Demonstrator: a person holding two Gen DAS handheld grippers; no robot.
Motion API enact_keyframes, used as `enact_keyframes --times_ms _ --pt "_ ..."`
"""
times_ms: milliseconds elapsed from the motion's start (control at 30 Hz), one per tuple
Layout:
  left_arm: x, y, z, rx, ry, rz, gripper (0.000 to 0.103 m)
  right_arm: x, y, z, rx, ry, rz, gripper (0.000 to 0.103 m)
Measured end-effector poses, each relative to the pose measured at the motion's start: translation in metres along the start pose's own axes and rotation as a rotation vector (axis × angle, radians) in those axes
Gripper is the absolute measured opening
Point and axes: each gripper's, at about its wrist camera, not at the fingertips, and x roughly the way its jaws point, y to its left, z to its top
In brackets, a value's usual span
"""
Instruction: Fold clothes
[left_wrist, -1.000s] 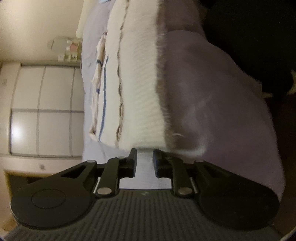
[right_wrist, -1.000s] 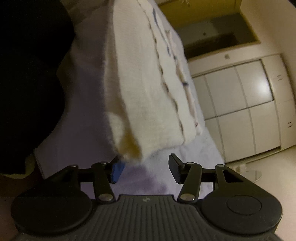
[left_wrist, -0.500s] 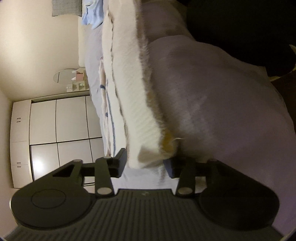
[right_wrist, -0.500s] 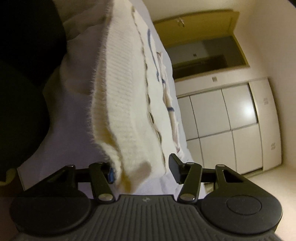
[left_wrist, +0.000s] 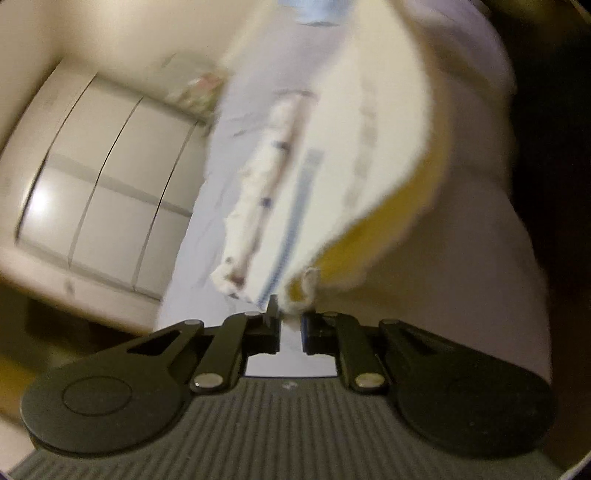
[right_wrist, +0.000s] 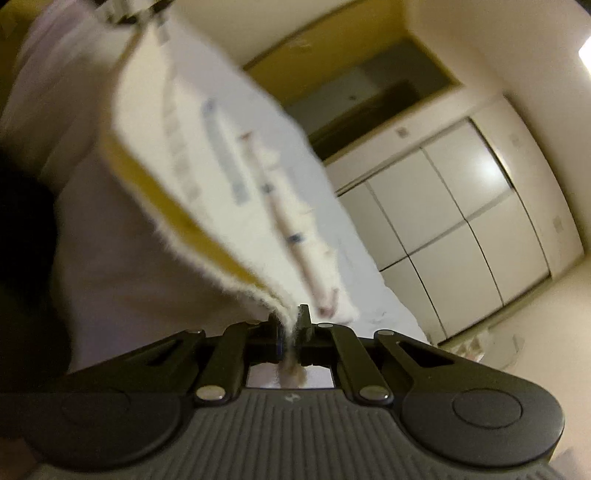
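The right gripper (right_wrist: 291, 326) is pressed together on 1 corner of a cream knitted sweater (right_wrist: 207, 155). A tuft of the fabric passes between the fingers and shows in the gap behind them. From this corner the sweater rises away toward the upper left, lifted off a pale lilac sheet (right_wrist: 122, 258) that covers the bed below. The underside of the raised edge looks yellow.

The left gripper (left_wrist: 291, 325) is closing. A narrow gap remains between its jaws. Another corner of the sweater (left_wrist: 369, 129), with a frayed tuft, sits at the fingertips; blur hides whether the pads press on it. The sheet (left_wrist: 461, 258) lies beneath it.

Blue and dark stripes run along the sweater. White cupboard doors (right_wrist: 461, 206) stand beyond the bed. Both views are motion-blurred.
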Motion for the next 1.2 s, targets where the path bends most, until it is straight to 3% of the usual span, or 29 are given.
enact_keyframes --times_ms 100,233,333,367,433,500,567,600,700,833,900,1000,1067,1200 --pt "0.025 0.060 0.017 -0.213 0.004 0.006 0.010 0.018 -0.048 0.016 0.107 -0.028 -0.010 0.002" --pt "0.084 0.145 0.034 -0.442 0.013 0.021 0.010 0.077 -0.121 0.029 0.247 -0.029 -0.001 0.002" --pt "0.149 0.208 0.044 -0.564 0.029 0.040 0.010 0.135 -0.176 0.033 0.354 -0.015 0.016 0.002" --pt "0.178 0.224 0.046 -0.601 0.053 0.049 0.003 0.161 -0.191 0.032 0.393 -0.006 0.029 0.002" --pt "0.232 0.254 0.042 -0.677 0.117 0.074 0.001 0.215 -0.214 0.029 0.464 0.033 0.064 0.003" --pt "0.287 0.273 0.030 -0.769 0.216 0.037 0.003 0.274 -0.231 0.020 0.555 0.111 0.107 0.006" --pt "0.334 0.280 0.016 -0.866 0.311 0.009 0.003 0.324 -0.234 0.003 0.682 0.204 0.150 0.042" --pt "0.347 0.280 0.010 -0.914 0.332 -0.035 0.005 0.343 -0.233 -0.007 0.752 0.250 0.161 0.046" --pt "0.355 0.269 -0.010 -1.054 0.335 -0.171 0.012 0.360 -0.232 -0.043 0.985 0.289 0.223 0.046" --pt "0.350 0.265 -0.043 -1.293 0.297 -0.352 0.020 0.345 -0.238 -0.106 1.433 0.269 0.388 0.051" --pt "0.350 0.267 -0.051 -1.399 0.265 -0.431 0.030 0.343 -0.243 -0.132 1.626 0.262 0.471 0.051" --pt "0.370 0.268 -0.042 -1.388 0.293 -0.444 0.033 0.339 -0.247 -0.154 1.779 0.267 0.548 0.052" --pt "0.384 0.261 -0.029 -1.304 0.346 -0.432 0.033 0.341 -0.250 -0.156 1.787 0.292 0.557 0.052" --pt "0.398 0.250 -0.026 -1.259 0.380 -0.426 0.029 0.352 -0.248 -0.152 1.761 0.327 0.578 0.052"
